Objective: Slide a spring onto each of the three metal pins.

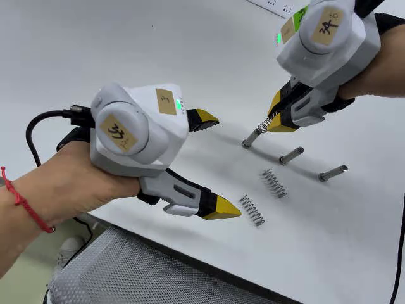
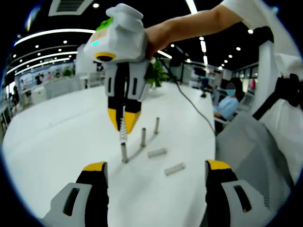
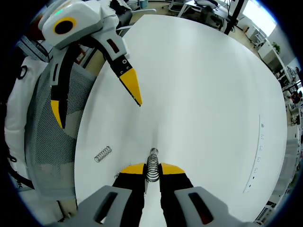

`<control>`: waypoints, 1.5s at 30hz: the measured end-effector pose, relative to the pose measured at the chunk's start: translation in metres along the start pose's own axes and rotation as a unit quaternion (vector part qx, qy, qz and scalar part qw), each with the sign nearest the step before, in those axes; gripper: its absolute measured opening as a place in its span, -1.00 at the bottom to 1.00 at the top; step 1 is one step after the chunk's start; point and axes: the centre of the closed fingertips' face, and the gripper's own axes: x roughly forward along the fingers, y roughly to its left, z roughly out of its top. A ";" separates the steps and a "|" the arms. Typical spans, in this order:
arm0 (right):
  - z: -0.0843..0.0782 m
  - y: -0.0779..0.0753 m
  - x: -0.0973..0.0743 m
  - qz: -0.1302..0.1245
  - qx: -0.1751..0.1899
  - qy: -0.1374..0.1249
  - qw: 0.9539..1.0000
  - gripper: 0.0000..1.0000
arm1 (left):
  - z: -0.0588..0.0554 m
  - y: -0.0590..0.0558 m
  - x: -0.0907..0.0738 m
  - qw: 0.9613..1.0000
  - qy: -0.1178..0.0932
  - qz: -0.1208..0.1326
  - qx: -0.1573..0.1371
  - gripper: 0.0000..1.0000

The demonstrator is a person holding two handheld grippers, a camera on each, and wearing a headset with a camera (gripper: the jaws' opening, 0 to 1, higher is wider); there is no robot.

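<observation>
On the white table [image 1: 158, 50], the left gripper [image 1: 226, 166] hovers with jaws spread while the right gripper [image 1: 273, 121] aligns over the first pin [image 1: 250, 139] its pinched spring [image 1: 264, 125], which apparently next requires lowering and release; two loose springs [image 1: 273, 182] lie nearer the front edge.

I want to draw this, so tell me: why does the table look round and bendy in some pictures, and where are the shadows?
Left gripper view and right gripper view: fisheye lenses curve the white table into a dome. Head view: straight and sharp, and the pins cast soft grey shadows on the table. Left gripper view: ceiling lights glare as bright streaks.
</observation>
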 end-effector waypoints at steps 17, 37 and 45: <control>0.002 0.002 0.007 0.005 0.002 0.003 1.000 -0.76 | 0.000 -0.003 0.001 1.000 -0.004 -0.003 -0.007 0.69; 0.000 -0.001 0.026 0.012 0.003 0.010 1.000 -0.76 | 0.000 -0.001 0.001 1.000 -0.009 -0.003 -0.012 0.68; -0.001 -0.003 0.037 0.010 -0.004 0.014 1.000 -0.76 | -0.003 0.000 0.000 1.000 -0.008 -0.002 -0.013 0.68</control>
